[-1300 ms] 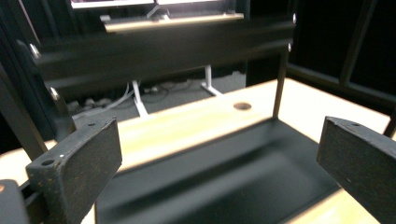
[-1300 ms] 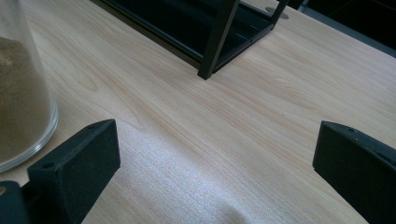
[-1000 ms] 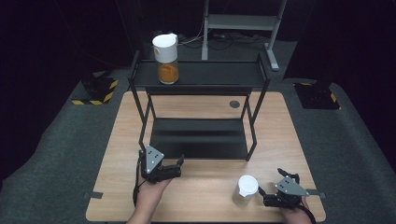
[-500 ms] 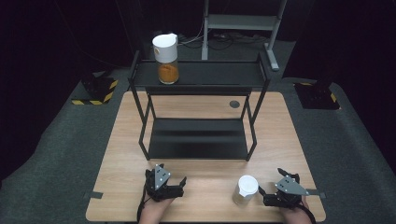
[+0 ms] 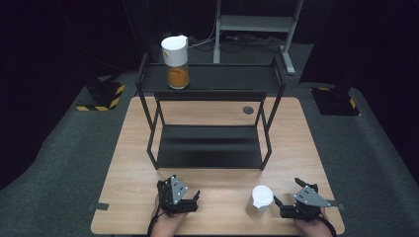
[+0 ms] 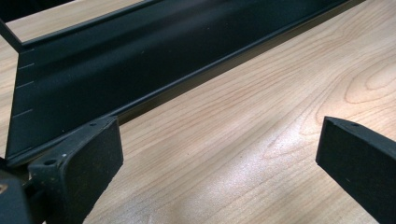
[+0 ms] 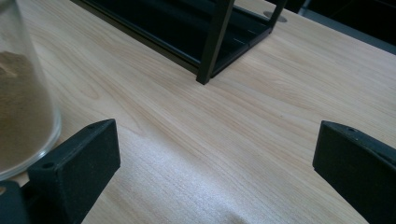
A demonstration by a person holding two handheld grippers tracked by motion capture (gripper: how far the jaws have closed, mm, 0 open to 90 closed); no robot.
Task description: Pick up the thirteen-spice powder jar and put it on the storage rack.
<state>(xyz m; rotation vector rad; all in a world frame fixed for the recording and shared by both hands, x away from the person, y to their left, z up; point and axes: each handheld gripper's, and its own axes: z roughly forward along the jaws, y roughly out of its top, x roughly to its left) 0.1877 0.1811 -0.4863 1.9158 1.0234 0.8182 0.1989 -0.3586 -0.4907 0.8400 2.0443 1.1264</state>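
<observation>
The jar (image 5: pixel 260 201) with the white lid stands on the worktop (image 5: pixel 222 197) in the high view, in front of the black rack (image 5: pixel 210 118) and toward its right end, near the front edge. The right gripper (image 5: pixel 291 206) sits just beside the jar, on the side away from the rack's centre, its fingers spread and empty. The left gripper (image 5: pixel 184 200) rests well apart from the jar, in front of the rack's left half, fingers likewise apart with nothing between them. A second jar (image 5: pixel 175 61) with orange contents stands on the rack's top shelf at its left end.

In the left gripper view, both black fingers (image 6: pixel 79 158) stand wide open over bare wood, the rack's lower shelf (image 6: pixel 140 60) just beyond them.

In the right gripper view, the jar's glass wall (image 7: pixel 23 107), with brownish powder inside, shows at the edge, outside the left finger (image 7: pixel 74 158) rather than between the two. The rack's post (image 7: pixel 217 42) stands farther off.

The risk, as I judge it: closing from here would catch only air, and swinging sideways to centre could let that near finger knock the tall jar, tipping it or pushing it off the front edge. Smooth glass may also slip if gripped too high or lightly.
</observation>
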